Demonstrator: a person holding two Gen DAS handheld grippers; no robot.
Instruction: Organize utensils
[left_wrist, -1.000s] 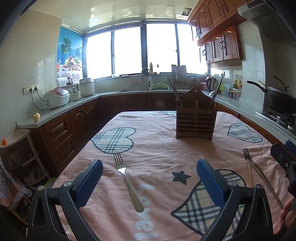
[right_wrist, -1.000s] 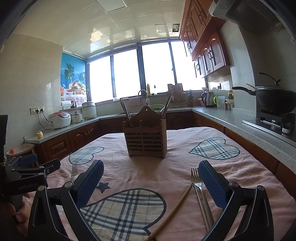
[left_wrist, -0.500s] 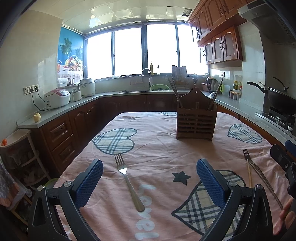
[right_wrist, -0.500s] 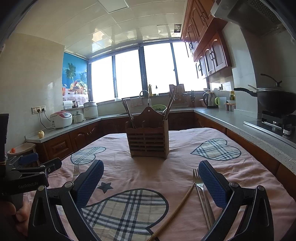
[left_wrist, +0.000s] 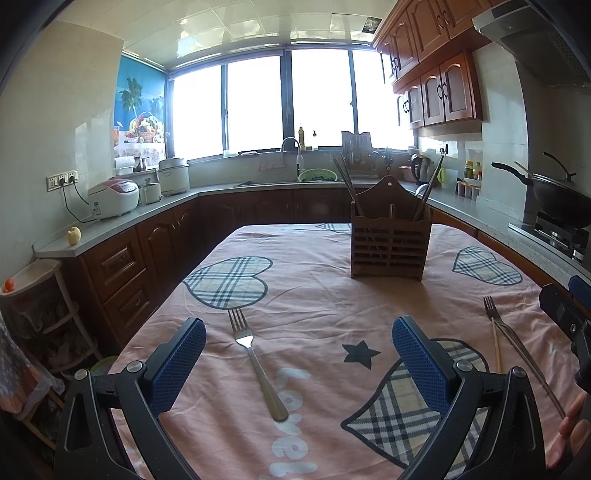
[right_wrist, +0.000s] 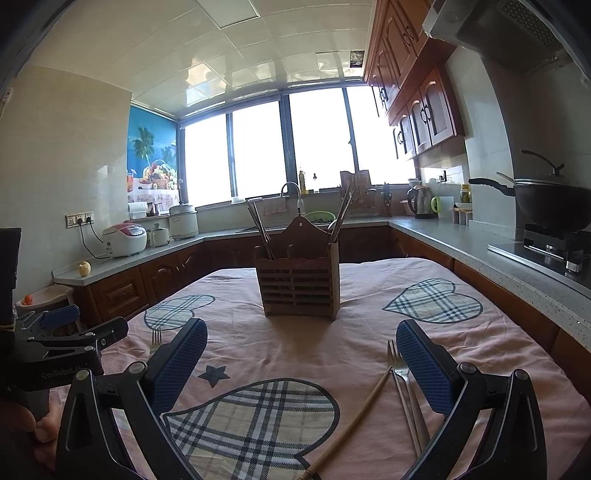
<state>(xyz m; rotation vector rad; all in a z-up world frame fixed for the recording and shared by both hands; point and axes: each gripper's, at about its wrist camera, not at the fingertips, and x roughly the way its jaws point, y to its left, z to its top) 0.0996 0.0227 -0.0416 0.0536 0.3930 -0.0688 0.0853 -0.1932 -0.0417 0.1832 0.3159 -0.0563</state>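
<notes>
A wooden utensil holder (left_wrist: 389, 243) stands upright mid-table with chopsticks and a utensil in it; it also shows in the right wrist view (right_wrist: 300, 282). A steel fork (left_wrist: 256, 363) lies on the pink cloth between the fingers of my left gripper (left_wrist: 298, 356), which is open and empty above it. A second fork (right_wrist: 402, 384), a metal chopstick pair and a wooden chopstick (right_wrist: 354, 417) lie by my right gripper (right_wrist: 301, 358), which is open and empty. The fork also shows in the left wrist view (left_wrist: 517, 343).
The table carries a pink cloth (left_wrist: 314, 291) with plaid hearts. Counters wrap round the room: rice cookers (left_wrist: 113, 197) on the left, a sink at the back, a wok on the stove (right_wrist: 550, 203) on the right. A small shelf stands at the table's left.
Both grippers have edged slightly forward and lower over the table. Nothing was taken hold of; the utensils lie as before.
</notes>
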